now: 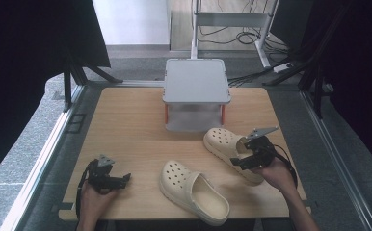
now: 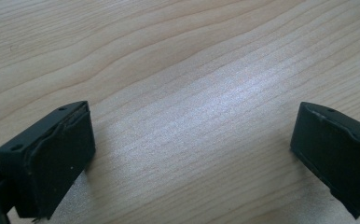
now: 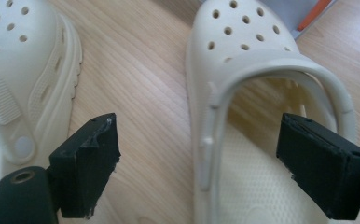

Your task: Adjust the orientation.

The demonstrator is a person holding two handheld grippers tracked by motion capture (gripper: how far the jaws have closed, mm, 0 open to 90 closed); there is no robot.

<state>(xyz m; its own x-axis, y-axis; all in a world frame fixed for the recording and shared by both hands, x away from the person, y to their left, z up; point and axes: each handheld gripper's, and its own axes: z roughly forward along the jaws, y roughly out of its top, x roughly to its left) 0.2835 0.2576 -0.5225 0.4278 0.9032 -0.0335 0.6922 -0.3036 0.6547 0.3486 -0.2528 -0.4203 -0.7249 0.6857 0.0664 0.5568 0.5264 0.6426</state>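
Two cream perforated clogs lie on the wooden table point(image 1: 126, 125). One clog point(image 1: 193, 192) rests near the front centre, toe pointing to the back left. The other clog point(image 1: 221, 141) lies to the right, and my right gripper point(image 1: 240, 161) hovers open at its heel end. In the right gripper view this clog point(image 3: 243, 51) points away from me; my right gripper point(image 3: 206, 163) straddles its left side wall, one jaw outside over the wood, the other over the footbed. The front clog point(image 3: 24, 70) shows at the left there. My left gripper point(image 1: 123, 179) rests open on bare wood point(image 2: 192, 93) at the front left.
A grey two-level stand point(image 1: 196, 82) with orange posts stands at the back centre of the table, just behind the right clog. Metal rails run along both table sides. Cables and a frame lie on the floor beyond.
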